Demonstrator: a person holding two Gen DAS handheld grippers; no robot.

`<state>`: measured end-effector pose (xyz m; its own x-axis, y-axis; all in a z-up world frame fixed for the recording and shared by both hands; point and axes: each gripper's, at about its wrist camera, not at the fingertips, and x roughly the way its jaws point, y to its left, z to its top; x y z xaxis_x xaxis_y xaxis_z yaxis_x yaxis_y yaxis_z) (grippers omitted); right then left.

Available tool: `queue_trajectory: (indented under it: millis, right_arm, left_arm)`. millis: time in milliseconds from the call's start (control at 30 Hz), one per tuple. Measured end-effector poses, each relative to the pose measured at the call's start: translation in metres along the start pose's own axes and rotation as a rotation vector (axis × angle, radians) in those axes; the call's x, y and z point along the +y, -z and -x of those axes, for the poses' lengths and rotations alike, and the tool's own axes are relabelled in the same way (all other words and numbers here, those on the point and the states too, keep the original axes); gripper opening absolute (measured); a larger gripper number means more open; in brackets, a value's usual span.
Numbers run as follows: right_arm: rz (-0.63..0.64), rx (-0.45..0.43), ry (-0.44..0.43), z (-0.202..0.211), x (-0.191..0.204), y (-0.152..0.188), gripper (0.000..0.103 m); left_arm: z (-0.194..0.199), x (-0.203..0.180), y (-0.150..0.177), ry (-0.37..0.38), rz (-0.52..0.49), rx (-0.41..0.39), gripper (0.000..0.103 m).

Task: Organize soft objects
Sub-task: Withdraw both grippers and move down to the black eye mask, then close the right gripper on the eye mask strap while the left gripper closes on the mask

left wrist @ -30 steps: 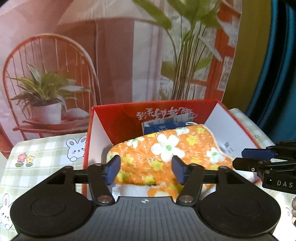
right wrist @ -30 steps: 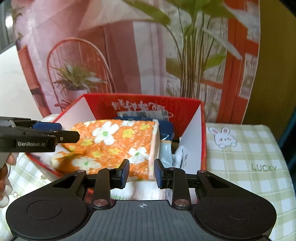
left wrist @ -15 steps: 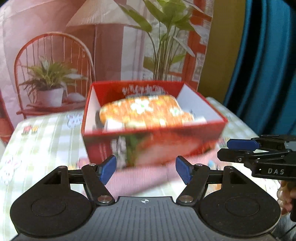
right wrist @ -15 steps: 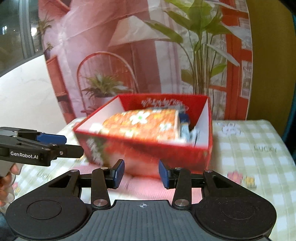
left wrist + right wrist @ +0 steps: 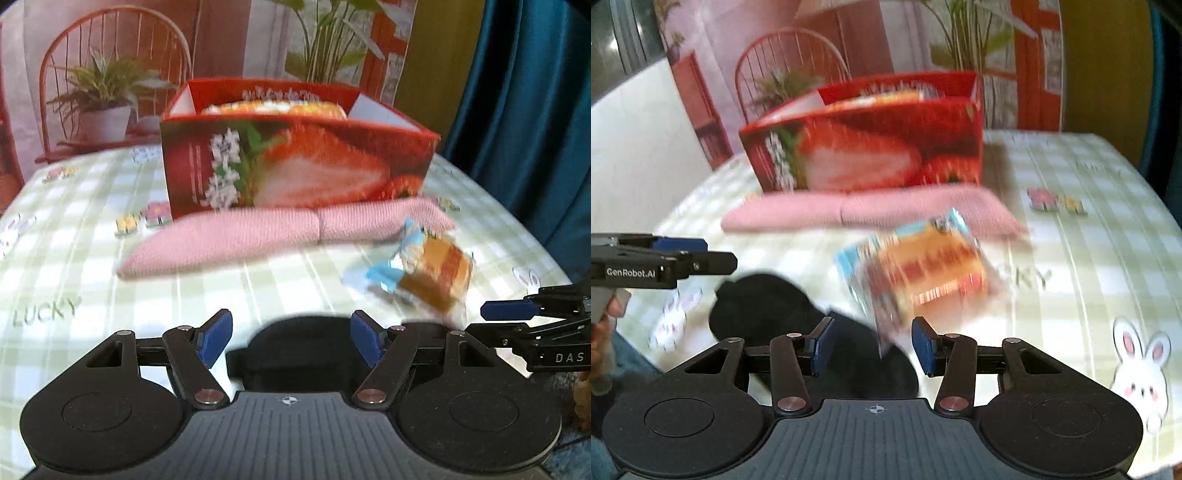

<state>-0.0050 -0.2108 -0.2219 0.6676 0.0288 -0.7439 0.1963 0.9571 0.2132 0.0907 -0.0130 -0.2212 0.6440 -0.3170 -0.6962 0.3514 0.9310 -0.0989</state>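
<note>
Both claws are open and hold nothing: the left claw point(image 5: 291, 338) stands wide above a black soft item point(image 5: 295, 347) at the near edge of the worktop point(image 5: 74, 258), and the jaws of the right claw point(image 5: 873, 345) have just been opening, with only the corner of a snack packet point(image 5: 916, 273) and the black item showing between them, not pressed. The red strawberry box point(image 5: 295, 162) stands far back on the worktop, and the orange flowered cloth point(image 5: 277, 108) lies inside it, only its top showing over the rim. A folded pink cloth point(image 5: 236, 236) lies just in front of the box. The risk I see is this: the black item and the packet overlap in the right view, so a claw that closes here may take both, or pinch the slippery packet by its corner and let it slide out. The black item is also dark and shapeless, so a shallow grip could catch only a fold. One second ago both claws were right over the box, with the flowered cloth just in front of them; now they are pulled back and lower, the box looks far away, and the pink cloth, the packet and the black item are in view.
</note>
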Motion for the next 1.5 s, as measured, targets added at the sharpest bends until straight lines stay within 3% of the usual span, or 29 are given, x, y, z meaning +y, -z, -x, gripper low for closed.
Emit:
queue_trajectory:
  millis: [200, 300, 333, 400, 467, 767, 1033, 1300, 1433, 1500]
  right_arm:
    - [0.035, 0.084, 0.028, -0.008, 0.004, 0.008, 0.054]
    - [0.038, 0.144, -0.001, -0.018, 0.005, 0.011, 0.056]
    - [0.057, 0.134, -0.002, -0.019, 0.008, 0.011, 0.055]
    - [0.108, 0.133, 0.003, -0.021, 0.015, 0.010, 0.039]
    - [0.148, 0.124, 0.009, -0.024, 0.019, 0.009, 0.032]
    - [0.250, 0.090, 0.004, -0.049, 0.023, -0.013, 0.031]
    - [0.247, 0.047, -0.002, -0.063, 0.022, -0.021, 0.033]
    - [0.133, 0.063, -0.025, -0.037, 0.010, -0.003, 0.056]
    - [0.138, 0.082, -0.024, -0.031, 0.012, 0.002, 0.056]
    - [0.146, 0.085, -0.029, -0.032, 0.015, 0.003, 0.050]
  left_arm:
    - [-0.008, 0.006, 0.010, -0.007, 0.024, 0.025, 0.073]
    - [-0.007, 0.013, 0.012, 0.001, 0.060, 0.025, 0.073]
    - [-0.008, 0.015, 0.012, 0.009, 0.079, 0.023, 0.073]
    - [-0.010, 0.017, 0.013, 0.003, 0.105, 0.026, 0.073]
    - [-0.011, 0.020, 0.016, -0.007, 0.113, 0.032, 0.073]
    - [-0.017, 0.024, 0.020, -0.037, 0.114, 0.045, 0.079]
    - [-0.021, 0.023, 0.022, -0.062, 0.082, 0.059, 0.085]
    - [-0.023, 0.016, 0.023, -0.087, 0.038, 0.067, 0.086]
    - [-0.022, 0.015, 0.023, -0.096, 0.034, 0.069, 0.087]
    - [-0.021, 0.016, 0.024, -0.095, 0.039, 0.068, 0.087]
